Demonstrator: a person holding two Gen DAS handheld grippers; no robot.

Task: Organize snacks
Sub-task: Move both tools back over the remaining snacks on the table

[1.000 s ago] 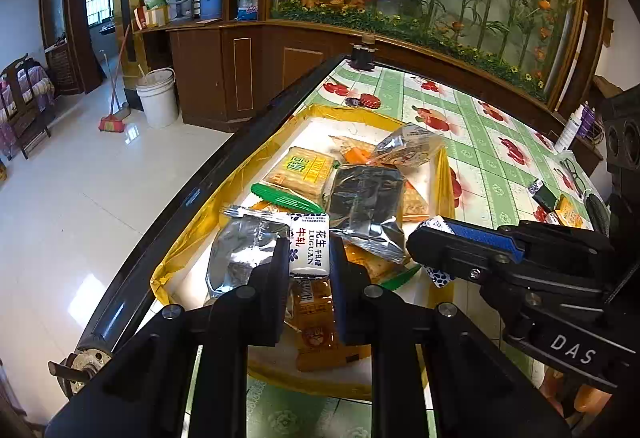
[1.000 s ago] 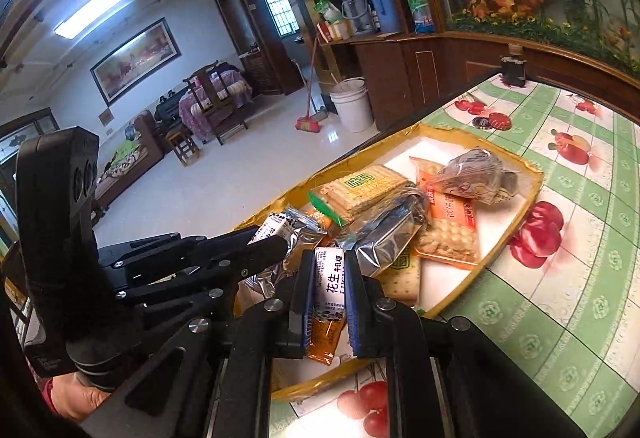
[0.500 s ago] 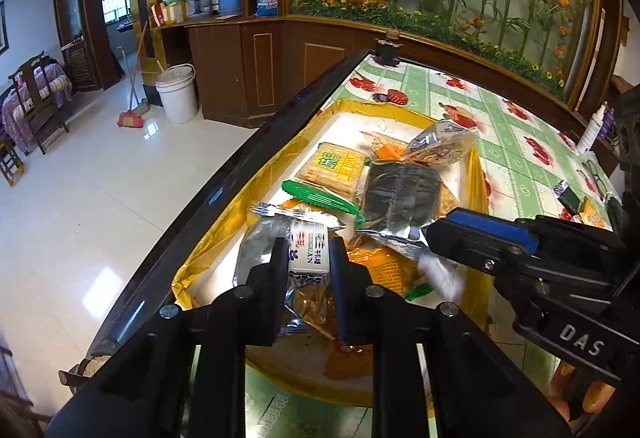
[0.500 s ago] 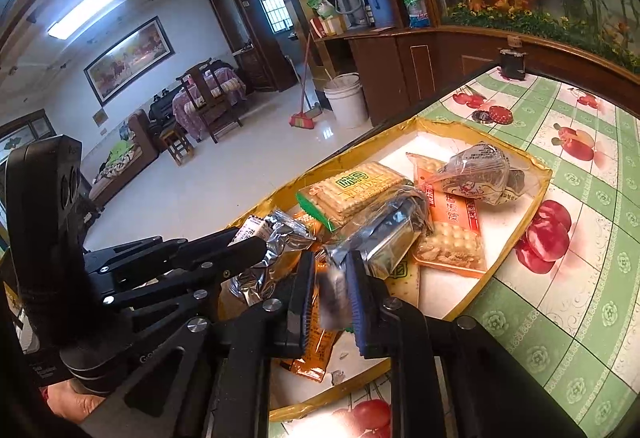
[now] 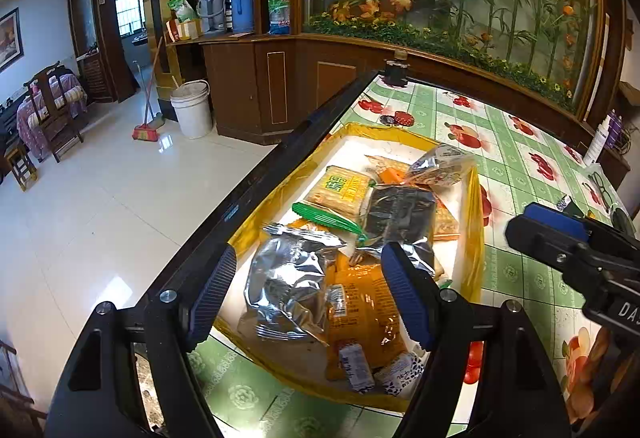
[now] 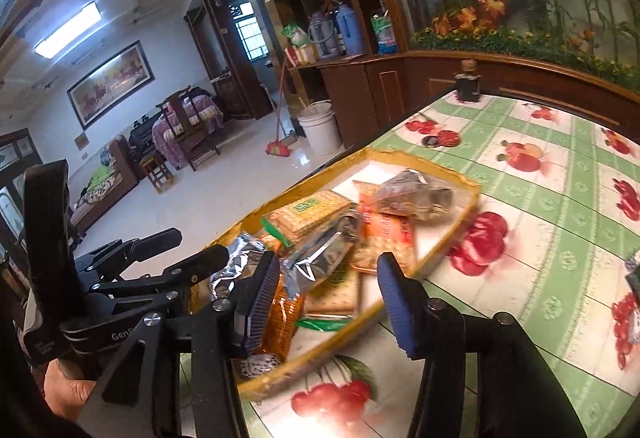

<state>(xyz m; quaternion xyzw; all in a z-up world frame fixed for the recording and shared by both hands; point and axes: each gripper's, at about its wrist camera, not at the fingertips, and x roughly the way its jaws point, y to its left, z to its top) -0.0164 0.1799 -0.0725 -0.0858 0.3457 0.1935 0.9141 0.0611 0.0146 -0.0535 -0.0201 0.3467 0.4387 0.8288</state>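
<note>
Both claws just let go over the snack tray

The left gripper (image 5: 308, 294) and the right gripper (image 6: 326, 304) hang with jaws that have just been opening, wide now and holding nothing; two small white candy bars (image 5: 376, 368) lie loose below the left claw's pads, on the near end of the orange packet (image 5: 362, 314) at the yellow tray (image 5: 476, 238) rim. Ahead of the claws sit the silver foil bag (image 5: 288, 286), the dark foil pack (image 5: 400, 214) and the green-edged cracker pack (image 5: 340, 190), heaped on one another. To my eye the bars rest so close to the near rim that a claw brushing the orange packet could tip them onto the tablecloth (image 6: 560, 238). The two claws are near each other, so they could knock together.
</note>
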